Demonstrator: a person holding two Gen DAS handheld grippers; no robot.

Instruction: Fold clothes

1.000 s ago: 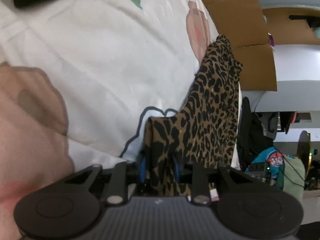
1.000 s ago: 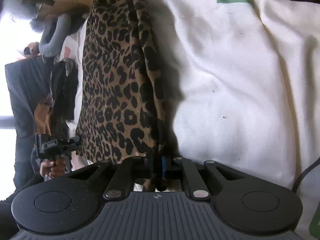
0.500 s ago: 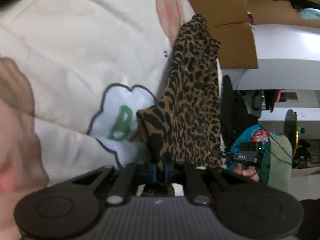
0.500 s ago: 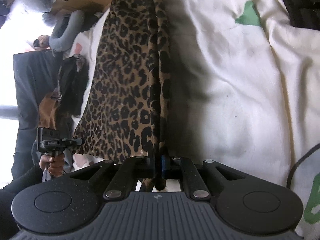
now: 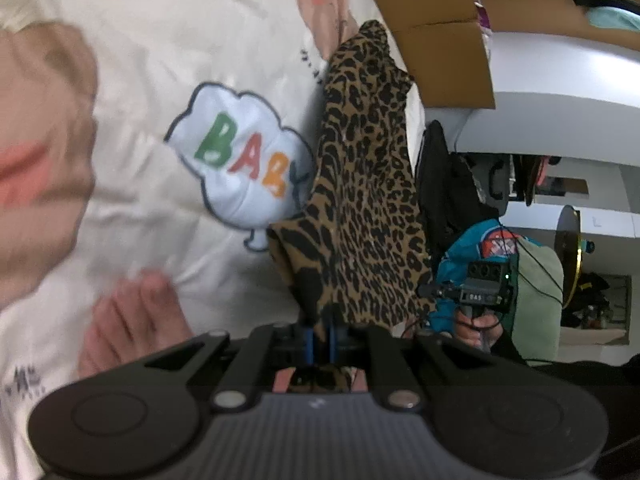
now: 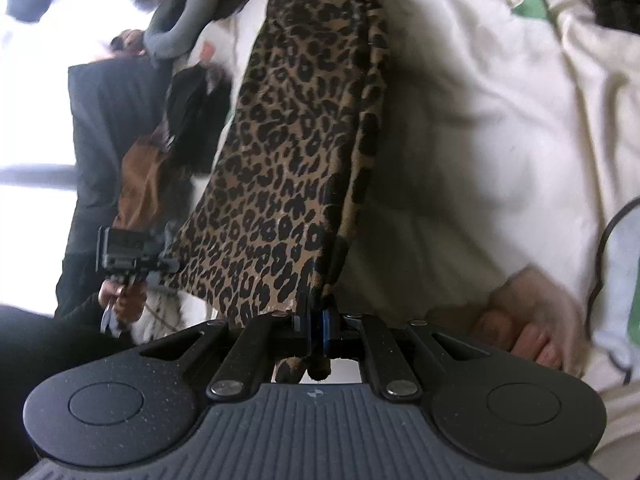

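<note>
1. The left gripper (image 5: 320, 334) had its two blue-padded fingers pinched tight on a corner of the leopard-print garment (image 5: 362, 200), with a scrap of the cloth poking out behind the pads.
2. The right gripper (image 6: 316, 330) was likewise clamped on another corner of the leopard-print garment (image 6: 296, 152), the fabric bunched between its pads and a small tail of it hanging below them.
3. The garment hung stretched between the two grippers, lifted off the bed at the held end, while its far end seemed to rest on the cream bedsheet (image 5: 180, 60) near the edge.
4. On the sheet, just beside the garment in the left wrist view, sat a white cloud-shaped print (image 5: 240, 160) with coloured letters.
5. A bare foot (image 5: 132, 312) lay on the sheet close to the left gripper, its toes blurred; the right wrist view showed a foot (image 6: 528, 320) as well, just right of that gripper.
6. Beyond the bed's edge, each camera caught the opposite gripper held in a hand (image 5: 478, 324) (image 6: 122, 298).
7. A cardboard box (image 5: 436, 32) stood past the far end of the garment, with dark clothing (image 5: 448, 184) piled near it.
</note>
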